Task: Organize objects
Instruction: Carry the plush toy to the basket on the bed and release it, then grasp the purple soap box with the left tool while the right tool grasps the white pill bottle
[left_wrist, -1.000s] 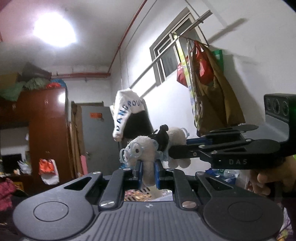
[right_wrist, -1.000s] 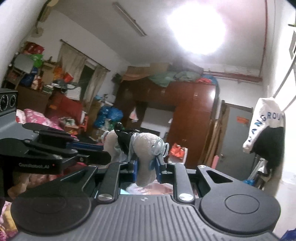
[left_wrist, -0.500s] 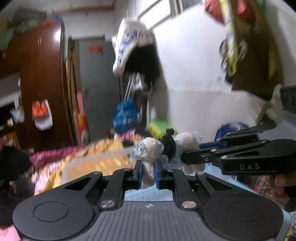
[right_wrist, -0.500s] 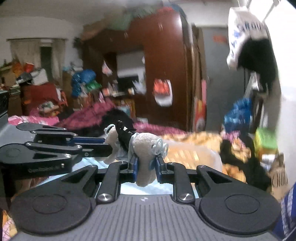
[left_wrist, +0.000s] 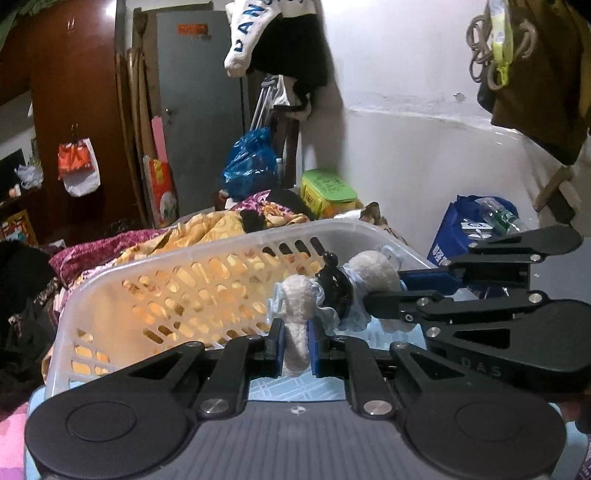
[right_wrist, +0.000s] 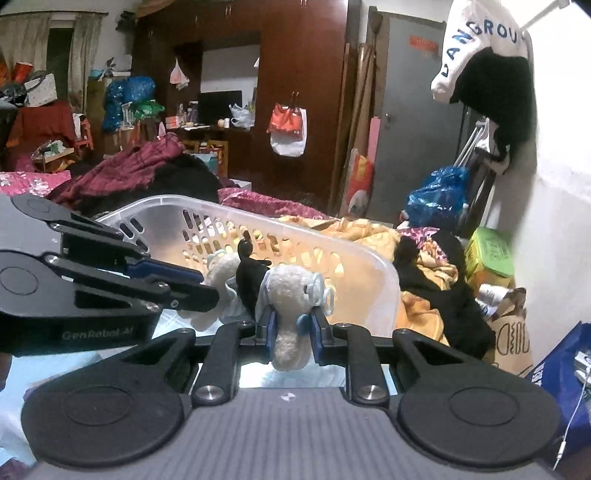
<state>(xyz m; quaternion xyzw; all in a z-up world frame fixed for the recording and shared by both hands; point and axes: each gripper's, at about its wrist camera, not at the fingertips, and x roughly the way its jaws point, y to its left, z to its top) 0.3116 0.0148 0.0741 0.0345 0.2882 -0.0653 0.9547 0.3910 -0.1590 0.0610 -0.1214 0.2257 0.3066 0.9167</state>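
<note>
Translucent plastic basket sits on a bed heaped with yellow and maroon bedding, brown wardrobe behind. Left gripper and right gripper each clench one end of a plush toy above the basket.
</note>
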